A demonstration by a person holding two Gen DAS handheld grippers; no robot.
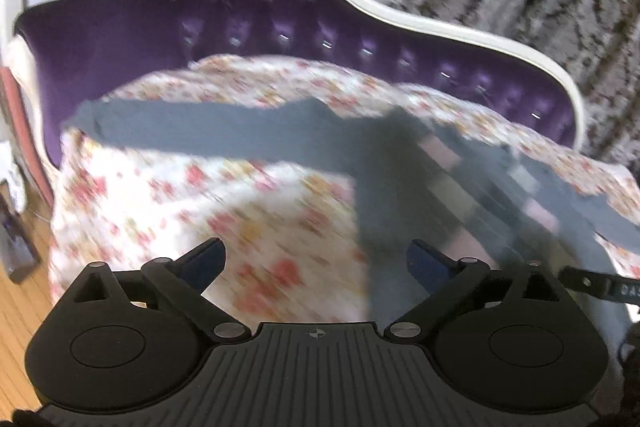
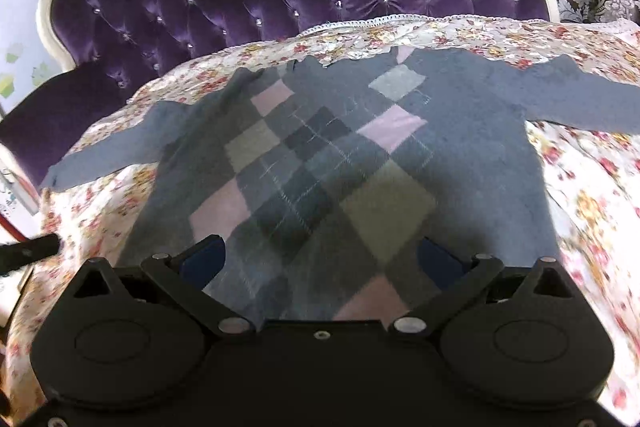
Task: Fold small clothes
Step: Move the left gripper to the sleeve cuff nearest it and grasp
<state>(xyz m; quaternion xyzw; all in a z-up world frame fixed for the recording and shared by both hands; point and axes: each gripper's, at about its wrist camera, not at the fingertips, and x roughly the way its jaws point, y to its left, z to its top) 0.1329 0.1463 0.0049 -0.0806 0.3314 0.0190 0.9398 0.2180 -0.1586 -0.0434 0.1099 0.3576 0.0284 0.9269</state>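
The right gripper point(image 2: 320, 259) hangs wide open and empty over the near hem of the sweater point(image 2: 332, 163), which lies flat on the floral bedspread point(image 2: 592, 179), neck far, sleeves stretched left and right. The left gripper point(image 1: 316, 263), also spread wide and empty, hovers left of it, over the blurred left sleeve point(image 1: 208, 131). The sweater is grey-blue with pink and olive argyle diamonds, before a purple tufted headboard point(image 2: 240, 11).

Sweater point(image 2: 340, 155) flat, open above; sofa back point(image 2: 280, 7) blocks behind

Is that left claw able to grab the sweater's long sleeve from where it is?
Probably yes: the left gripper is open, and the sleeve lies flat and uncovered on the floral cover ahead.
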